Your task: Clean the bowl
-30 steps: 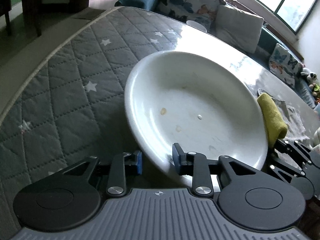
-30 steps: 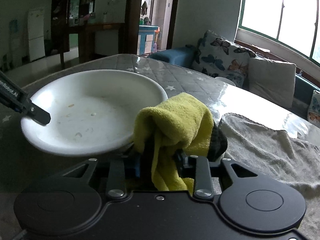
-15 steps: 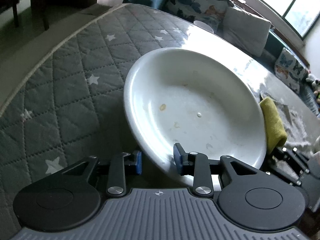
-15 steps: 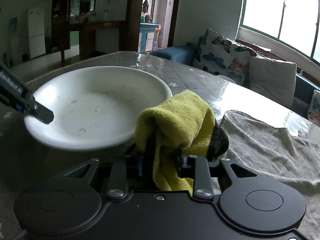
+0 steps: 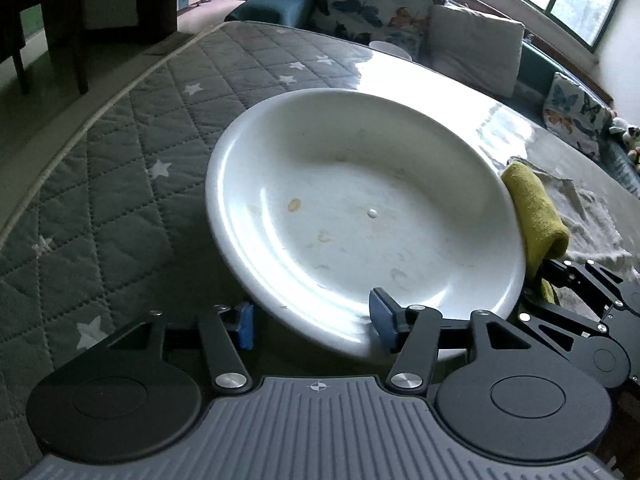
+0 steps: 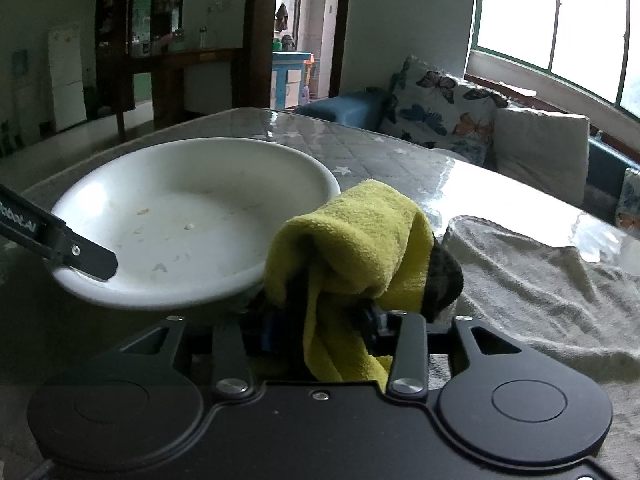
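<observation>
Left wrist view: your left gripper (image 5: pixel 316 322) sits at the bottom centre of the frame, its jaws pinching the near rim of the white bowl (image 5: pixel 360 216); one blue pad lies inside the rim, the other below and outside it. The bowl fills the middle of the frame, tilted, its near edge raised off the quilted star-patterned table cover (image 5: pixel 120 184). Small food specks (image 5: pixel 295 204) dot the inside, left of centre. At the right edge the yellow cloth (image 5: pixel 534 212) stands just beside the bowl's rim, with the black linkage of your right gripper (image 5: pixel 536 280) under it. A pale grey towel (image 5: pixel 588 216) lies behind the cloth at the right.

Right wrist view: your right gripper (image 6: pixel 320 328) is at the bottom centre, jaws clamped on the yellow cloth (image 6: pixel 360 248), which bunches up over the fingers; a dark patch shows on its right side. The bowl (image 6: pixel 192 220) is in the left half, the cloth close against its right rim. A finger of your left gripper (image 6: pixel 80 254) lies over the bowl's rim at the left edge. The grey towel (image 6: pixel 540 280) spreads across the right.
</observation>
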The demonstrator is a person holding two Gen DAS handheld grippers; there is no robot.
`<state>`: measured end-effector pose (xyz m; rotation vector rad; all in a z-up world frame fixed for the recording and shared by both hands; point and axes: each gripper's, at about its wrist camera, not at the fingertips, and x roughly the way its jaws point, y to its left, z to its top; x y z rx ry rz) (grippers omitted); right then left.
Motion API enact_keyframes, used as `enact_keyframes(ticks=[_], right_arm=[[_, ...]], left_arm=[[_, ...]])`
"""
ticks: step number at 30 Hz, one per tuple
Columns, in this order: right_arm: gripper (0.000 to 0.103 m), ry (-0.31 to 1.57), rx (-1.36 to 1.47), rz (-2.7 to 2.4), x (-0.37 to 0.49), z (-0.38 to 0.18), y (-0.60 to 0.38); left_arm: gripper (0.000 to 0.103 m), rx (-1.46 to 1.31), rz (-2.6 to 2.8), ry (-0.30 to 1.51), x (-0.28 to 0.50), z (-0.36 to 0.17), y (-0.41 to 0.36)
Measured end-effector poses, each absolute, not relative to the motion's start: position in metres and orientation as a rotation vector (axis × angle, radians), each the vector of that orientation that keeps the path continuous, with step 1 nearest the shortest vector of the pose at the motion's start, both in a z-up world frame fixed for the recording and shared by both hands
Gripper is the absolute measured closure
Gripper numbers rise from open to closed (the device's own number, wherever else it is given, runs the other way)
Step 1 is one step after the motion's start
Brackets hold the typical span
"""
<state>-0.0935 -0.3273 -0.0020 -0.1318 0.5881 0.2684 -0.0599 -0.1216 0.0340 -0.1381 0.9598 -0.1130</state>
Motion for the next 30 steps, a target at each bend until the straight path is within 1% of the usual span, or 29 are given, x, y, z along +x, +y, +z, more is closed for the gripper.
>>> enact_keyframes(ticks=[3, 4, 7, 10, 11, 13, 15, 30], right_arm=[[0.053, 0.592, -0.118, 0.265, -0.089, -0.003, -0.329], [0.053, 0.593, -0.116, 0.261, -0.106, -0.003, -0.324], [0.055, 0.591, -0.123, 0.258, -0.107, -0.003, -0.322], [0.065, 0.582, -0.132, 0.260, -0.110, -0.003, -0.321], [0.070, 0.579, -0.137, 0.259, -0.111, -0.002, -0.321], [0.073, 0.574, -0.140, 0.262, -0.116, -0.002, -0.321], [0.076, 0.573, -0.142, 0.268, -0.122, -0.002, -0.320], [0.077, 0.572, -0.149, 0.392, -0.182, 0.003, -0.288]], left_arm=[[0.041, -0.136, -0.106, 0.959, -0.060, 0.033, -0.124], [0.041, -0.136, -0.104, 0.959, -0.060, 0.033, -0.124], [0.042, -0.134, -0.097, 0.958, -0.059, 0.033, -0.127], [0.052, -0.133, -0.087, 0.960, -0.059, 0.033, -0.123], [0.057, -0.139, -0.083, 0.959, -0.059, 0.033, -0.120], [0.063, -0.171, -0.083, 0.960, -0.058, 0.033, -0.112], [0.067, -0.205, -0.087, 0.969, -0.055, 0.033, -0.105], [0.069, -0.238, -0.178, 1.007, -0.047, 0.034, -0.091]])
